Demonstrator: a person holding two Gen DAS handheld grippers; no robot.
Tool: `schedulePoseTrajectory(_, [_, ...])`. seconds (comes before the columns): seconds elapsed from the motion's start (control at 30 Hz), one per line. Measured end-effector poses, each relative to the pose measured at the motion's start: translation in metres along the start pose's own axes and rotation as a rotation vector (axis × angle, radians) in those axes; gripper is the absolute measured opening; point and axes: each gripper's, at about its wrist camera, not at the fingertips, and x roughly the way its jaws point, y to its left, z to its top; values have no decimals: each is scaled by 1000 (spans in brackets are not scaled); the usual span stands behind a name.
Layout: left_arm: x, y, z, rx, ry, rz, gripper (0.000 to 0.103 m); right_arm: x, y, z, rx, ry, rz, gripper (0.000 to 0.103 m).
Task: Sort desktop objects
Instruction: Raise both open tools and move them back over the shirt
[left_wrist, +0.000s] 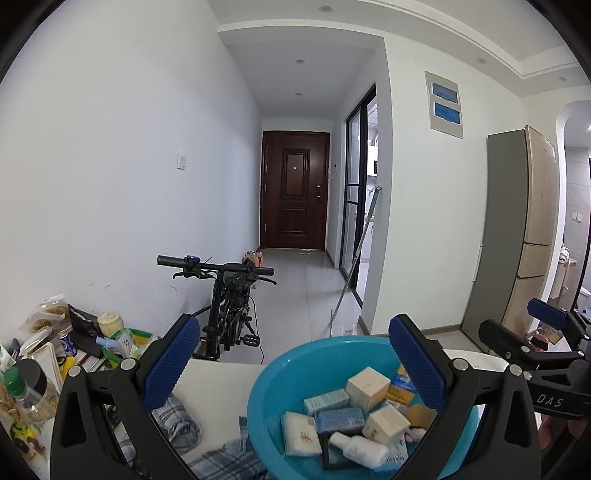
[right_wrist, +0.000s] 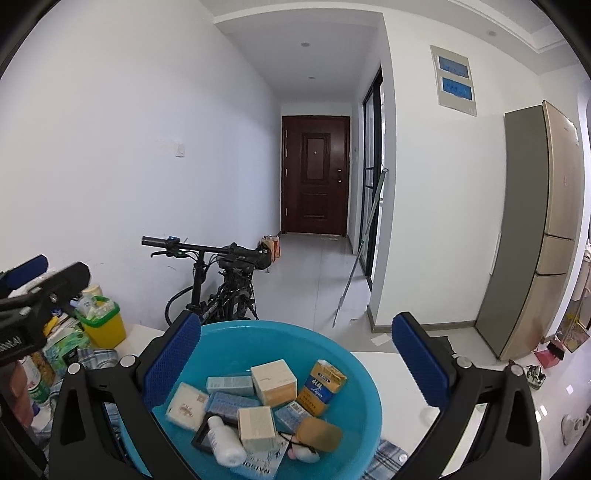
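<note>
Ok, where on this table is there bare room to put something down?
Bare white tabletop lies right of the blue basin, toward the fridge side. Left of the basin is crowded: plaid cloth, yellow bin, bottles and snack packs.

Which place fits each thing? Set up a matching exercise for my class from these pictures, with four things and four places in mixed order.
Things:
1. white bottle
2. bicycle
3. yellow bin
4. brown door

Places:
A. far end of the hallway
B. lying in the blue basin
C. leaning by the left wall
D. left of the basin, among clutter

Pairs: 1-B, 2-C, 3-D, 4-A
</note>
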Motion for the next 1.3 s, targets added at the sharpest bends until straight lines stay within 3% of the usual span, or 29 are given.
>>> schedulePoseTrajectory(0.23, [-32,-6,-9,-9,39,-26,103,-38,4,-2,22,-8,17,103])
schedulePoseTrajectory(0.6, [-123,-4,-1,0,-33,-26,103,-116,19,4,-3,-70,38,103])
schedulePoseTrajectory(0.97, [-202,-6,5,7,-95,-38,103,-182,24,-11,-1,-106,50,103])
schedulePoseTrajectory(1.3, [-221,-4,-5,21,-93,-84,103,-198,21,-15,9,-143,37,103])
